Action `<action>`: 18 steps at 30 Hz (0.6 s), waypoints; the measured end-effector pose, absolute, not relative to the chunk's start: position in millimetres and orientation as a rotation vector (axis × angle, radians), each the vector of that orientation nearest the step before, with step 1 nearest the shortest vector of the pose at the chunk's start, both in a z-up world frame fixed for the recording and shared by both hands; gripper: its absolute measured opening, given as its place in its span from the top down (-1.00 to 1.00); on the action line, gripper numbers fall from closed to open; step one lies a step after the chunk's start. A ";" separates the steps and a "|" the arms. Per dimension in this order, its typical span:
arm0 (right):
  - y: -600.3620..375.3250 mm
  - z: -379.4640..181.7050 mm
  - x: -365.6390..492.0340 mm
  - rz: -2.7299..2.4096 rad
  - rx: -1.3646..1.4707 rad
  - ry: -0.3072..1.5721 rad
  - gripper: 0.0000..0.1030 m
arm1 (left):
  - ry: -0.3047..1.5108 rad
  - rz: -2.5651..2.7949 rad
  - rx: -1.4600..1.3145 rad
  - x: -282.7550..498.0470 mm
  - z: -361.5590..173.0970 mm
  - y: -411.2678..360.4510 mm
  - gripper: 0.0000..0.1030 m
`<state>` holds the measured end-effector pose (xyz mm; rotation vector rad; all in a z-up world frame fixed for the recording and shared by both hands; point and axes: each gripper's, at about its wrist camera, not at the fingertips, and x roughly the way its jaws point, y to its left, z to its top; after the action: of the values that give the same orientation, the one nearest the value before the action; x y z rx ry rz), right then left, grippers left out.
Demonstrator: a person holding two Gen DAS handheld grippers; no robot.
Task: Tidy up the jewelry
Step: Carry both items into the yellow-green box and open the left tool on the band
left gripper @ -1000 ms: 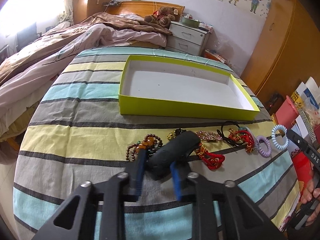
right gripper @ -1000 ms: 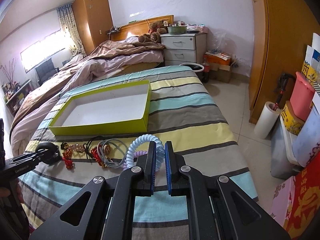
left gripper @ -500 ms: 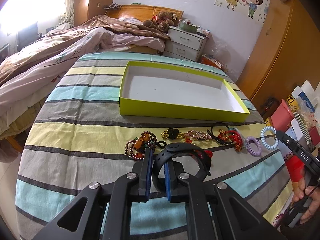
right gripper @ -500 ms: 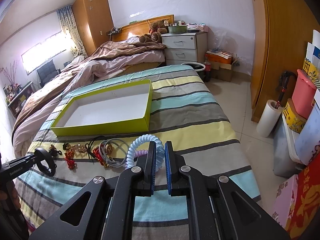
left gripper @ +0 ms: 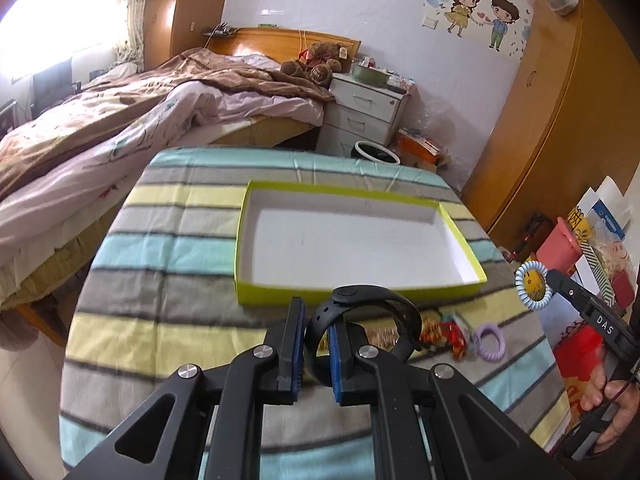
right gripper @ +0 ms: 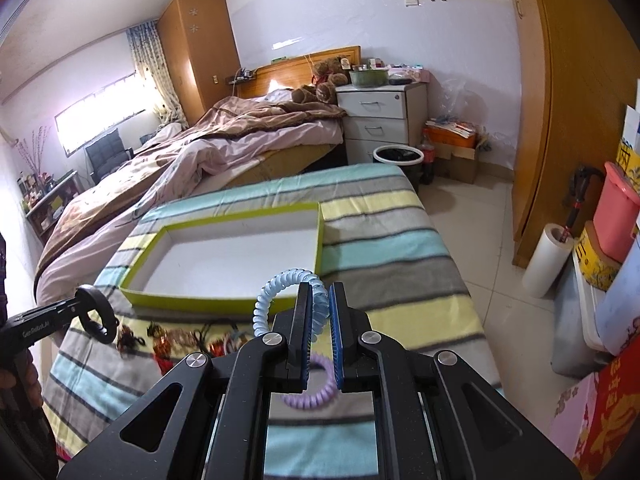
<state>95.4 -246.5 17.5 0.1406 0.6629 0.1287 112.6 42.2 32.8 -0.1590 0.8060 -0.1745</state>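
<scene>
Black wristband [left gripper: 362, 312]; pale blue coil hair tie [right gripper: 280, 292]; lilac coil tie [left gripper: 490, 340]. Box [left gripper: 360, 292] lime-green outside, white inside. Bedsheet [left gripper: 160, 264] striped teal, grey, pale yellow. Gripper pads [left gripper: 335, 364] blue, frames black.

The left gripper [left gripper: 316, 342] is black, with two flat fingers [left gripper: 291, 344] lined with blue ribbed pads. Its angular arms have triangular cut-outs and round silver screws at the joints. The right gripper [right gripper: 319, 332] has the same build; seen from the side, its black body carries white letters "DAS". The other body shows pale lettering that is too small to read surely.
</scene>
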 end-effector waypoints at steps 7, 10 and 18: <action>-239.2 21.8 136.2 0.139 0.125 0.680 0.83 | 0.817 -0.179 -0.162 154.4 37.9 42.4 0.79; -234.3 19.9 155.2 0.144 0.113 0.692 0.83 | 0.830 -0.185 -0.182 174.0 34.7 44.0 0.79; -220.1 8.8 197.3 0.164 0.083 0.742 0.83 | 0.871 -0.184 -0.188 218.7 20.7 43.8 0.79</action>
<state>197.3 -220.1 8.8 0.0831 0.7419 0.1644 218.7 43.8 20.7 -0.1879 0.8711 -0.1836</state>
